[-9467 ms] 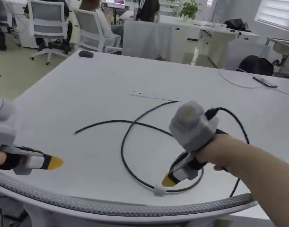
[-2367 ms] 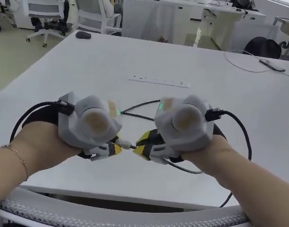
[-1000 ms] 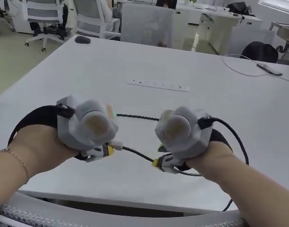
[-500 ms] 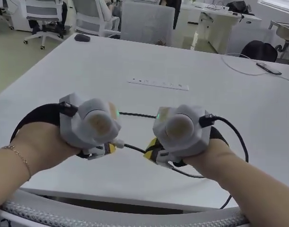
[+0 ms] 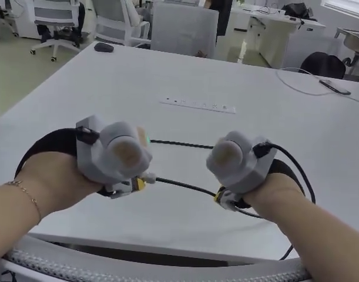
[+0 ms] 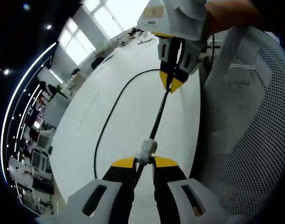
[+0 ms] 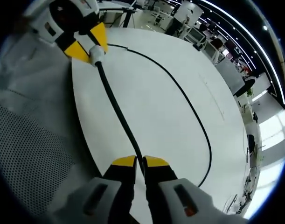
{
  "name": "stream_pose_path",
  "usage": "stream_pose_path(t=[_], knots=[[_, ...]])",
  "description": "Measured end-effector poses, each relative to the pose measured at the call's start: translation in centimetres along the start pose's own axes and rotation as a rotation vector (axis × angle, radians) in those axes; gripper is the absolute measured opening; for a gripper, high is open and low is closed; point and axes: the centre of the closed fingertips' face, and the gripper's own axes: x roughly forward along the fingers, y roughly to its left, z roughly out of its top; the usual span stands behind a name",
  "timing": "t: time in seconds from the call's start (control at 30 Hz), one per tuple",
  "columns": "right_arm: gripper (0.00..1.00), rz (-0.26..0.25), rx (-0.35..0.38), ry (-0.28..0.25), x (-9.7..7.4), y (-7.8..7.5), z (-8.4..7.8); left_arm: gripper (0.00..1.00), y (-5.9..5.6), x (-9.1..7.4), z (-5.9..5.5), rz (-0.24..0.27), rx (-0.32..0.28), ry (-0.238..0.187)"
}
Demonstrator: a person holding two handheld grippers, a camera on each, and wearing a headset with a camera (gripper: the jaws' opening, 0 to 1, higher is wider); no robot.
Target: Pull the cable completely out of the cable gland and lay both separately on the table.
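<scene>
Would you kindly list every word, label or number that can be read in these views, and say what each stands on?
No text can be read.
A pale sticker on the right gripper: print too blurred to read.
A white strip on the table: small marks, too small to read.
The cable and the cable gland: no marking visible.

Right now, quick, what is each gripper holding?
Left gripper: shut on the white cable gland.
Right gripper: shut on the black cable.
</scene>
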Motion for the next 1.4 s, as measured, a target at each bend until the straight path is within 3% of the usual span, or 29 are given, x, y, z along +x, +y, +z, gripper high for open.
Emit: stream_pose_path(t=[0.13, 0.23, 0.3, 0.33, 0.43, 0.53, 0.63, 0.73, 0.93, 1.03, 1.13, 1.33, 1.4], knots=[[0.06, -0.011, 0.036, 0.043, 0.0, -0.6, -1.3, 0.14, 0.0, 0.0, 0.1, 0.001, 0.002, -0.001], [0.09, 0.02, 0.023, 0.08, 0.2, 0.1, -2.0, 0.14, 0.0, 0.1, 0.0, 0.003, 0.008, 0.006], [0.16, 0.042, -0.023, 0.034, 0.2, 0.8, -0.9, 0.14, 0.0, 0.1, -0.1, 0.003, 0.012, 0.01], [0.15, 0.084, -0.076, -0.002, 0.3, 1.9, 0.0, 0.14, 0.0, 0.1, -0.1, 0.004, 0.016, 0.011], [0.16, 0.134, -0.136, -0.083, 0.1, 3.7, 2.3, 0.14, -0.1, 0.1, -0.1, 0.001, 0.017, 0.009], [0.23, 0.17, -0.194, -0.22, -0.8, 5.2, 5.3, 0.14, -0.2, 0.2, -0.1, -0.003, 0.028, 0.012], [0.2, 0.171, -0.213, -0.318, -1.7, 5.5, 7.2, 0.14, -0.5, 0.2, 0.3, -0.01, 0.047, -0.002], [0.18, 0.218, -0.189, -0.402, -2.5, 6.3, 8.6, 0.14, -0.8, 0.2, 0.8, -0.02, 0.055, -0.019], [0.05, 0.182, -0.218, -0.369, -2.2, 5.7, 8.2, 0.14, -1.3, 0.1, 1.3, -0.038, 0.069, -0.042], [0.04, 0.16, -0.198, -0.36, -2.1, 5.1, 8.0, 0.14, -1.0, 0.1, 1.3, -0.028, 0.064, -0.038], [0.04, 0.109, -0.253, -0.281, -1.3, 4.4, 6.6, 0.14, -0.5, 0.1, 0.8, -0.013, 0.048, -0.023], [0.04, 0.043, -0.249, -0.104, 0.1, 2.6, 3.5, 0.14, -0.1, 0.0, 0.3, 0.003, 0.035, -0.01], [0.04, 0.04, -0.25, -0.083, 0.3, 2.4, 2.9, 0.14, -0.1, 0.0, 0.4, 0.002, 0.034, -0.011]])
